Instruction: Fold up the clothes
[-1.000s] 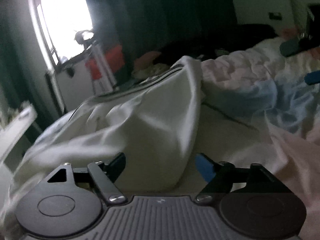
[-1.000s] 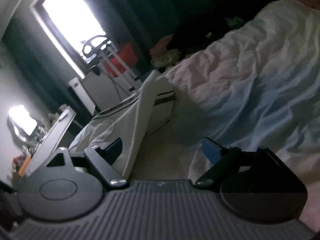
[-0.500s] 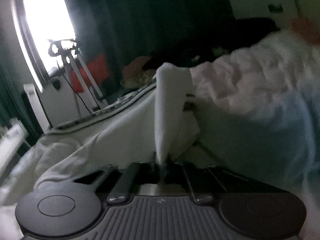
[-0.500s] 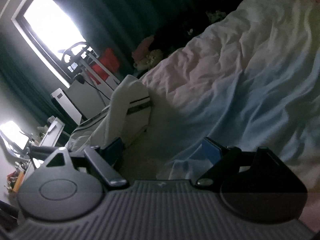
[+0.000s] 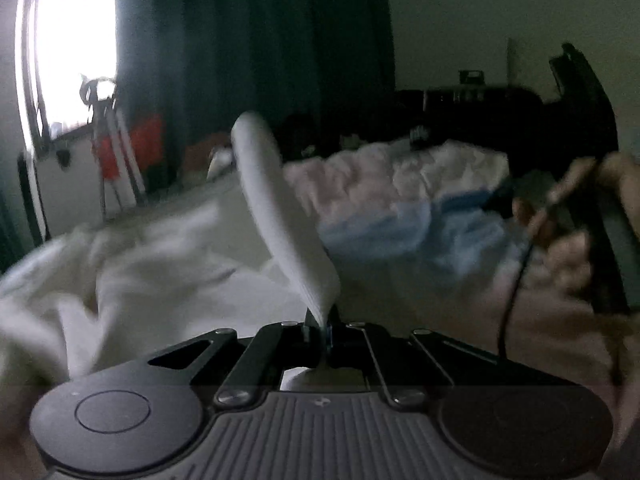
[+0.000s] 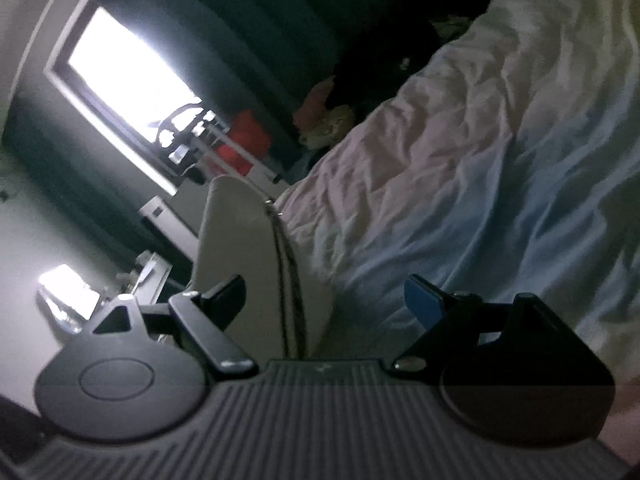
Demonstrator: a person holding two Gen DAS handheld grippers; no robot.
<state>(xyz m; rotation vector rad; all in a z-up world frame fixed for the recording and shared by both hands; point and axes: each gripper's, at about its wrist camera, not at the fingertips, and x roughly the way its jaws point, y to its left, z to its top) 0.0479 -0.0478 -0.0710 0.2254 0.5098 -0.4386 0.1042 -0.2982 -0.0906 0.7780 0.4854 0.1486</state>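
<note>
A white garment (image 5: 160,264) lies rumpled on the bed. My left gripper (image 5: 320,330) is shut on a fold of it, and the pinched cloth (image 5: 280,216) rises in a taut strip away from the jaws. In the right wrist view my right gripper (image 6: 324,296) is open, and a raised part of the white garment (image 6: 240,248), with a dark striped edge, stands between its fingers (image 6: 224,292). The right gripper and the hand holding it show blurred in the left wrist view (image 5: 560,200).
A pink and blue rumpled duvet (image 6: 480,160) covers the bed to the right. A bright window (image 6: 128,72), dark curtains (image 5: 248,40), a white stand with a red item (image 5: 120,152) and dark clutter lie beyond the bed.
My left gripper closed on the white garment and has lifted the fold. My right gripper moved in until the raised cloth stands between its open fingers.
</note>
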